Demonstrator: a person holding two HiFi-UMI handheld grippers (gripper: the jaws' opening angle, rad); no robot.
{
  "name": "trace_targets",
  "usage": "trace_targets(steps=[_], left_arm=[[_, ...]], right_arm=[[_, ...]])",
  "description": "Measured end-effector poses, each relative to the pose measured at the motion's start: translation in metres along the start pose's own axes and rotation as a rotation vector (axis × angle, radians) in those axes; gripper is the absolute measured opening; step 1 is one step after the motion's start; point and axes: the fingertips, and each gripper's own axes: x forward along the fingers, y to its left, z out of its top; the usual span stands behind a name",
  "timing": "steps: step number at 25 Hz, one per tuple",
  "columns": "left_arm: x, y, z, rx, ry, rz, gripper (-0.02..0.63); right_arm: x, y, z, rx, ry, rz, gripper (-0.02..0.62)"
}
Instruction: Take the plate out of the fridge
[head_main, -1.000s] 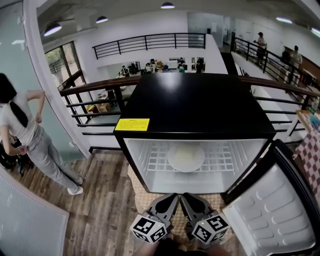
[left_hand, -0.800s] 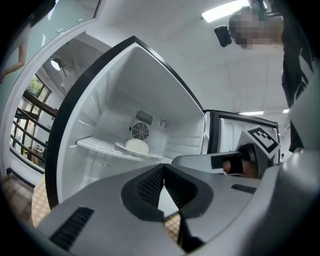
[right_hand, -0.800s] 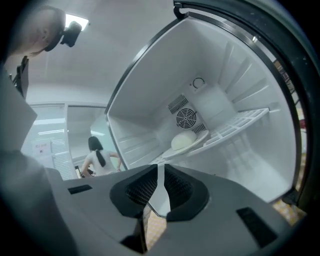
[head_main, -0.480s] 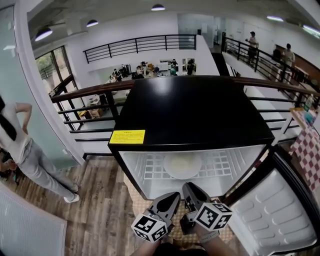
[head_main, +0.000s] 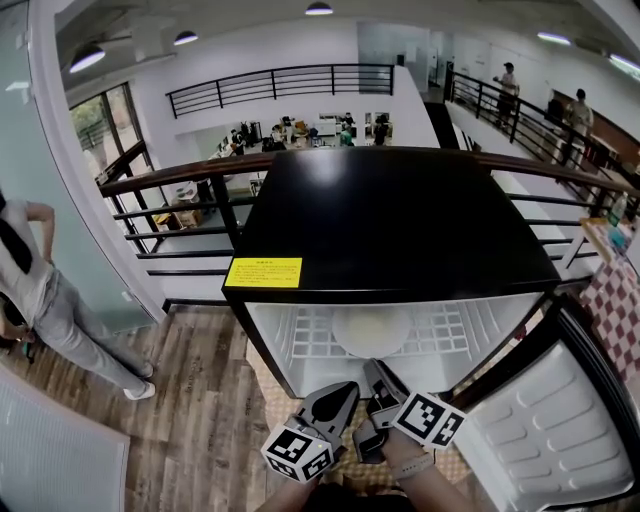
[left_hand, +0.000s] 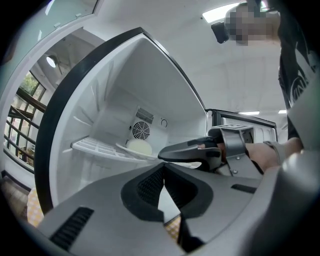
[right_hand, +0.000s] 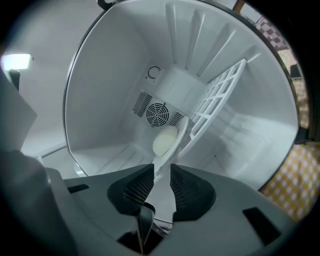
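1. Room first: wood plank floor, and a black mini fridge standing on a woven mat right up against a dark railing that looks over a lower office level. A person stands off to the left by the glass.
2. The fridge has a yellow sticker at the front left of its top. Its door is swung open to the right, white liner facing up.
3. The plate lies flat, face up, in the middle of the white wire shelf inside the fridge. It's round, so there's no real long axis. Its near rim faces the opening.
4. The right gripper is at the fridge mouth, tips just at the plate's near rim. It's rolled onto its side, so in the right gripper view the plate shows edge-on, running straight into the gap. Its jaws are only narrowly apart, and I can't tell if they touch the rim.
5. The left gripper hangs just beside the right one, outside the fridge, with its jaws closed tip to tip on nothing.
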Motion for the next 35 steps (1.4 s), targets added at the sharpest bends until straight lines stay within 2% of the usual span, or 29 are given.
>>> trace_targets(steps=[5,10,15,17,23,30,35], left_arm=[[-0.002,0.004,-0.003,-0.013,0.004,0.003,0.009],[-0.005,0.005,-0.002,-0.023,0.005,0.007,0.009],[-0.008,0.003,-0.005,-0.023,0.009,0.007,0.009],[-0.010,0.005,-0.005,-0.022,0.009,0.012,0.009],[-0.016,0.015,-0.002,-0.021,-0.002,0.037,0.009],[-0.011,0.015,-0.003,-0.036,0.000,0.023,0.008],[-0.006,0.012,-0.006,-0.047,0.001,0.009,0.009]], right_arm=[[0.007,-0.006,0.005,0.124,-0.011,-0.012,0.084],[0.006,-0.003,0.006,0.197,-0.020,-0.006,0.083],[0.011,0.001,0.008,0.216,-0.014,0.010,0.083],[0.013,0.000,0.006,0.239,-0.015,0.014,0.059],[0.010,-0.001,0.003,0.299,-0.032,0.027,0.049],[-0.009,-0.001,0.000,0.296,-0.034,0.058,0.048],[-0.015,-0.005,0.003,0.297,-0.040,0.048,0.052]])
